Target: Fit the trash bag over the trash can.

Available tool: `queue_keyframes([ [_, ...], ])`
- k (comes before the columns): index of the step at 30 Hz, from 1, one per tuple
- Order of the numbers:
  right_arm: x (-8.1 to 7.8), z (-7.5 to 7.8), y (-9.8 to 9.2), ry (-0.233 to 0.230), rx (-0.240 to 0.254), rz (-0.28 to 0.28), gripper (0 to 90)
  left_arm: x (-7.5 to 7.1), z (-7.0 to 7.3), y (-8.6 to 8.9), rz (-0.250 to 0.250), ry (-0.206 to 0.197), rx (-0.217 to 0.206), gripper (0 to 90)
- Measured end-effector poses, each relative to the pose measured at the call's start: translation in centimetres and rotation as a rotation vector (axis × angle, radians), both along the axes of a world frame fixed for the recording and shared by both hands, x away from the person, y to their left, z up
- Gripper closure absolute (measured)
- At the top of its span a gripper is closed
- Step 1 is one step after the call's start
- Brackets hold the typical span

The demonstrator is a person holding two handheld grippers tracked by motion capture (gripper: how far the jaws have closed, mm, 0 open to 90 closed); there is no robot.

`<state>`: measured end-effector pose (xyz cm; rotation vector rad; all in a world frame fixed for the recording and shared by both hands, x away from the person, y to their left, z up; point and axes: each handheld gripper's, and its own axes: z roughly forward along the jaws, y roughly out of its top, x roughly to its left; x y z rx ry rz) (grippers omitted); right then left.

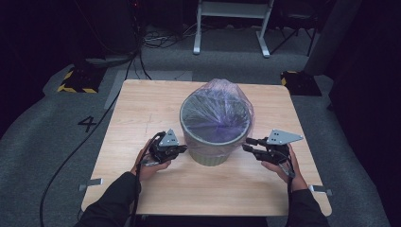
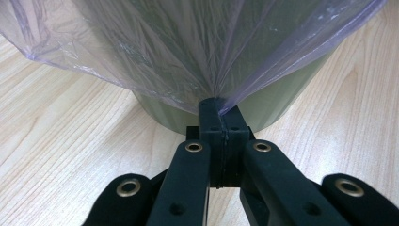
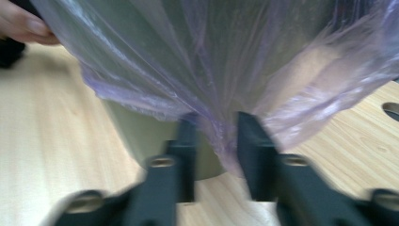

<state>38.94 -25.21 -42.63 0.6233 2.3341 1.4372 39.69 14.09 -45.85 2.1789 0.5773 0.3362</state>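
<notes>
Green ribbed bin (image 1: 211, 142) stands near the centre of the tabletop (image 1: 142, 118), slightly toward the near edge. A thin purple plastic bag (image 1: 222, 101) lines it, folded over the rim and hanging down the outer wall, puffed up at the far side around 12 o'clock.

Left tool (image 1: 182, 149) at the bin's 9 o'clock, low against the wall. Left gripper view: jaws fully together, a gathered pinch of bag film (image 2: 207, 56) clamped between them, film pulled taut into the tips.

Right tool (image 1: 247, 144) at the bin's 3 o'clock. Right gripper view is blurred: jaws stand apart, a bunched fold of bag (image 3: 221, 132) hangs between them, pads not pressing on it as far as I can tell. So: parted, nothing held.

Risks, as I judge them:
- Film is thin; a hard downward pull from the clamped left side alone could tear it or drag the liner off the far rim.
- With only one side gripped, tension is lopsided; the light bin could tip or slide toward 9 o'clock.
- Right tool, closing on a loose bunch, may catch too little film and slip off.
- Trapped air in the puffed part could pop the liner back up.

Surface: pale wood-grain tabletop, bare apart from the bin. Room: dark, grey carpet floor (image 1: 42, 123), cables (image 1: 156, 40) trailing, a white frame (image 1: 231, 19) beyond at 12 o'clock, yellow-black striped base (image 1: 75, 80) at 10 o'clock.
</notes>
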Motion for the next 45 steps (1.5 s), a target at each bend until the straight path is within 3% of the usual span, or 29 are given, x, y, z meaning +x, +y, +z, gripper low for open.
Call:
queue_keyframes([
  [2,-0.6,0.8,-0.5,-0.023,0.031,0.031,55.1,0.0,0.0,0.1,0.005,0.001,-0.005,89.9],
  [6,-1.7,3.2,-1.2,-0.094,0.061,0.031,42.8,-0.1,0.0,0.2,0.006,-0.005,-0.003,89.9],
  [11,-2.6,5.7,-1.8,-0.140,0.056,0.076,35.9,0.0,0.0,0.2,0.011,-0.010,-0.001,89.9],
  [15,-2.7,6.4,-2.6,-0.159,0.043,0.032,33.0,0.0,0.0,0.3,0.017,-0.009,0.003,89.9],
  [19,-1.6,7.6,-2.9,-0.174,0.061,-0.072,35.9,0.0,0.0,0.3,0.019,-0.013,0.003,89.9],
  [23,-0.1,9.6,-2.2,-0.198,0.074,-0.115,38.2,0.1,-0.1,0.2,0.021,-0.019,0.002,89.9],
  [27,2.0,10.9,-1.0,-0.200,0.063,-0.112,39.6,0.1,-0.3,0.0,0.017,-0.013,-0.002,89.9],
  [30,4.2,11.5,0.3,-0.196,0.011,-0.115,39.0,0.1,-0.4,0.0,0.015,-0.015,-0.009,89.9],
  [35,7.1,11.3,1.7,-0.139,0.010,-0.098,38.8,0.2,-0.4,0.2,0.017,-0.020,-0.009,89.9],
  [37,7.8,10.9,2.2,-0.132,-0.015,-0.095,39.7,0.2,-0.5,0.2,0.021,-0.018,-0.014,89.9],
  [42,8.9,10.5,3.0,-0.106,-0.031,-0.064,47.4,0.2,-0.4,0.4,0.024,-0.024,-0.021,89.9],
  [45,9.6,10.3,3.5,-0.089,-0.056,-0.070,59.1,0.2,-0.4,0.4,0.025,-0.024,-0.021,89.9],
])
